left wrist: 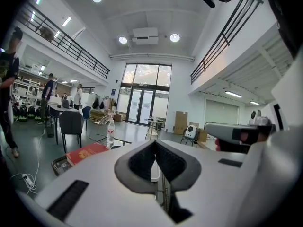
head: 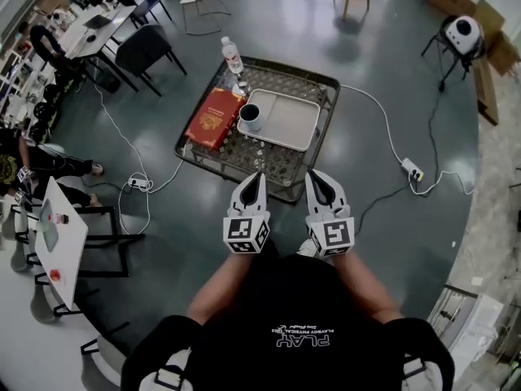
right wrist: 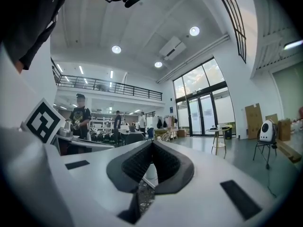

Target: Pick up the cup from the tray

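A dark cup (head: 251, 115) with a white rim stands at the left end of the pale tray (head: 289, 122), on a low mesh-topped table (head: 269, 163). Both grippers hover side by side at the table's near edge, well short of the tray. My left gripper (head: 259, 177) is shut and holds nothing; in the left gripper view its jaws (left wrist: 155, 144) meet tip to tip. My right gripper (head: 314, 175) is shut and holds nothing too, tips together (right wrist: 151, 143). Below those tips the cup (right wrist: 151, 172) shows as a small pale shape far ahead.
A red book (head: 214, 118) lies left of the tray and a clear water bottle (head: 232, 55) stands at the table's far corner. A power strip (head: 412, 169) and cables lie on the floor at right. Chairs and desks with people fill the far left.
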The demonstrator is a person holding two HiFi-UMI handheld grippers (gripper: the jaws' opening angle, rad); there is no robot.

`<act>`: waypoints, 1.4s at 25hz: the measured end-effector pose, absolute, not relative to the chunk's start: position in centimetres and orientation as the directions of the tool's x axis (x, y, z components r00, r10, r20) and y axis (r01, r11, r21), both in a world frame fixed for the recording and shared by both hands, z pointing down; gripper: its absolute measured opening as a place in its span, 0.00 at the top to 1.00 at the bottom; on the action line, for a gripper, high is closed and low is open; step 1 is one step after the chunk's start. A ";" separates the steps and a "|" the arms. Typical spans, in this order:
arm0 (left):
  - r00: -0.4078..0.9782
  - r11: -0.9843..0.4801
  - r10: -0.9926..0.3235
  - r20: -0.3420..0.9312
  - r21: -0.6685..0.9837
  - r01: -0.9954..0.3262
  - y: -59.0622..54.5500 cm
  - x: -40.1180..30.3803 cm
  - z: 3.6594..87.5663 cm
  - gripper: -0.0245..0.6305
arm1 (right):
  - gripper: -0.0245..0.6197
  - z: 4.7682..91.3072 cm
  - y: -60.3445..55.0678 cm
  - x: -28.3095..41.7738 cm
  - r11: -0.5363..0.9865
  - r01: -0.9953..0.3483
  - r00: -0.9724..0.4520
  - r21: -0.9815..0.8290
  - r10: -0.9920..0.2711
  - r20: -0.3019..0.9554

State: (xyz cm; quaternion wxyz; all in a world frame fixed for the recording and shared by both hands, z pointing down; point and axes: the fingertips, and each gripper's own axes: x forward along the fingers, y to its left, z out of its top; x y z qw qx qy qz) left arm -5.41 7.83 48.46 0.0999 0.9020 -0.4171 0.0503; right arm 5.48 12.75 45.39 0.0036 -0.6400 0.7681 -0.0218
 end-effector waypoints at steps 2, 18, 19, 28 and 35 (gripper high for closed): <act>0.632 -0.619 -0.754 0.182 0.128 -0.775 7.8 -5.3 48.8 0.95 | 0.95 45.6 12.6 5.7 0.195 -0.980 -0.196 -0.042 -0.980 0.023; 0.571 -0.556 -0.789 0.228 0.131 -0.821 1.2 -5.2 52.1 0.95 | 0.95 48.2 4.0 5.4 0.273 -0.961 -0.275 -0.039 -0.958 0.080; 0.570 -0.555 -0.789 0.230 0.132 -0.822 0.7 -5.2 52.2 0.95 | 0.95 48.4 3.4 5.3 0.278 -0.960 -0.280 -0.035 -0.956 0.086; 0.579 -0.563 -0.785 0.222 0.135 -0.815 -4.2 -4.9 52.8 0.95 | 0.95 49.3 -2.8 4.6 0.324 -0.946 -0.320 0.011 -0.937 0.142; 0.586 -0.562 -0.784 0.202 0.169 -0.810 -8.5 -5.8 52.6 0.95 | 0.95 49.1 -7.3 3.2 0.330 -0.944 -0.322 0.027 -0.935 0.147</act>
